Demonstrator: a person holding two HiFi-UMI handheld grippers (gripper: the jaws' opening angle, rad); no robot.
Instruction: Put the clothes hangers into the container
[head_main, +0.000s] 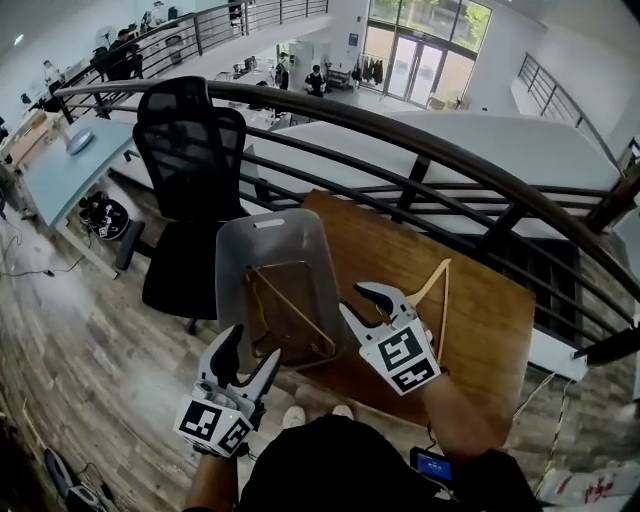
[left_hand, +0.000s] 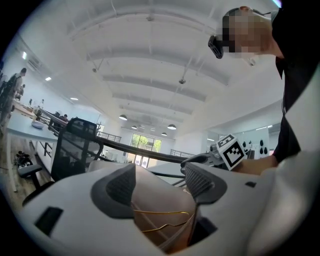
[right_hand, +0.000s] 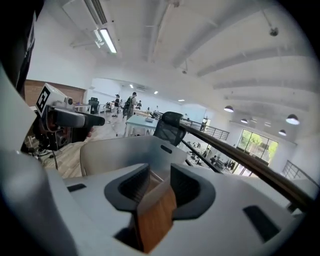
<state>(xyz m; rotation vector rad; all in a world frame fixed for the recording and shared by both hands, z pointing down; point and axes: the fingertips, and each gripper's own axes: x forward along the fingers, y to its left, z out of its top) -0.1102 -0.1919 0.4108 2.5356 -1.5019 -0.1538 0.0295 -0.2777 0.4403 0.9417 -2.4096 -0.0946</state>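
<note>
Tongs both hang open, empty: left tongs (head_main: 253, 345) lower left, right tongs (head_main: 352, 298) beside the bin (head_main: 270, 240). 1 hanger (head_main: 445, 300) at center right could snag the bin's rim going in.

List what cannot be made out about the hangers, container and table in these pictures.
- Number of hangers in the grey container: head view, thin rods overlap; left gripper view shows only a slice past the left tool.
- Hook and one arm of the hanger on the table: head view, behind the right tool.
- Table's near edge: head view, covered by the person's head.
</note>
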